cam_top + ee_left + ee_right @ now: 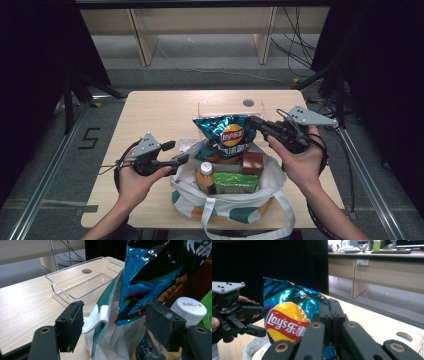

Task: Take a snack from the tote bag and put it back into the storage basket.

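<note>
Chip bag [227, 134] clamped at top edge by right gripper [256, 122] fingers; lift straight up, clear of tote bag [227, 212]. Left gripper [181, 152] fingers apart around tote rim; steady it.

Between your right gripper's [256, 121] matt black plastic jaws: chip bag [227, 135], glossy crinkled foil. Right gripper's top plate, dull grey metal. Below your left gripper [113, 322]: tote bag [227, 207], soft matt cloth, white with green bands. Left gripper's pads [71, 323], rough matt foam, frayed at the edges. Beside your left gripper's far jaw: bottle [186, 312], smooth white plastic cap. Beyond both grippers: tray [77, 281], clear glossy plastic; table [150, 115], pale wood-grain, smooth matt.
</note>
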Demonstrator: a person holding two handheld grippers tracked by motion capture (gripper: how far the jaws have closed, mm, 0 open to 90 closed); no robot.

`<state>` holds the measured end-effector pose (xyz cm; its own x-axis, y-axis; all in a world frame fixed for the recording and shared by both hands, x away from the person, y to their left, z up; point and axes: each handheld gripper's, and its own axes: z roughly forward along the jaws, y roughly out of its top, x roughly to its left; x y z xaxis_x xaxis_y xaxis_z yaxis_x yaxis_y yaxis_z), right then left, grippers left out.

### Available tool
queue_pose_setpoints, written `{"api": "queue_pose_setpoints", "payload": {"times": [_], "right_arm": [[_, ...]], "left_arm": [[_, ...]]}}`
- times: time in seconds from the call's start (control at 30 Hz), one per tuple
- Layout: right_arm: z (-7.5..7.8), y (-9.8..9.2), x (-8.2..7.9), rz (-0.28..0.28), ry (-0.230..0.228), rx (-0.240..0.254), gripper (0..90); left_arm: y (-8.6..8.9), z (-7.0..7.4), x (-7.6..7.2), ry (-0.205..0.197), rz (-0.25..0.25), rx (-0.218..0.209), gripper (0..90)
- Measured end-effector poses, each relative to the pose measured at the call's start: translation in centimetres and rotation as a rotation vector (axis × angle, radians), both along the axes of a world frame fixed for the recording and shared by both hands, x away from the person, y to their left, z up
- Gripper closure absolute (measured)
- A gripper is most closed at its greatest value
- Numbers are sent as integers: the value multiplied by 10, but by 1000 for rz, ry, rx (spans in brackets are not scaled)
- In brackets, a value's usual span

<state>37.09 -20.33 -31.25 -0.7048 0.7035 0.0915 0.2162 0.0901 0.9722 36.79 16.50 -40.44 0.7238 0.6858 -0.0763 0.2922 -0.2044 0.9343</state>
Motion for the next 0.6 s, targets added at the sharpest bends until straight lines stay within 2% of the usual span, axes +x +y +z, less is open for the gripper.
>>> {"api": "queue_pose_setpoints", "payload": {"times": [0.07, 0.17, 0.23, 0.3, 0.33, 0.4, 0.43, 0.6], "right_arm": [[3, 0, 0, 2, -3, 10, 900], [6, -1, 2, -6, -37, -6, 900], [9, 0, -1, -3, -22, 12, 900], [11, 0, 0, -7, -44, 8, 900], [12, 0, 0, -1, -33, 21, 900], [15, -1, 1, -6, -62, 15, 900], [17, 0, 0, -7, -46, 30, 900], [25, -3, 1, -14, -73, 44, 900]], "left_arm": [[0, 0, 0, -1, -1, 2, 300], [0, 1, 0, 0, 0, -2, 299], [0, 1, 0, 0, 1, -2, 300], [0, 1, 0, 1, 2, -2, 299], [1, 1, 0, 0, 2, -2, 299], [1, 1, 0, -1, 3, -5, 299], [1, 0, 1, -4, -1, -10, 300], [1, 0, 1, -1, 5, -3, 299]]}}
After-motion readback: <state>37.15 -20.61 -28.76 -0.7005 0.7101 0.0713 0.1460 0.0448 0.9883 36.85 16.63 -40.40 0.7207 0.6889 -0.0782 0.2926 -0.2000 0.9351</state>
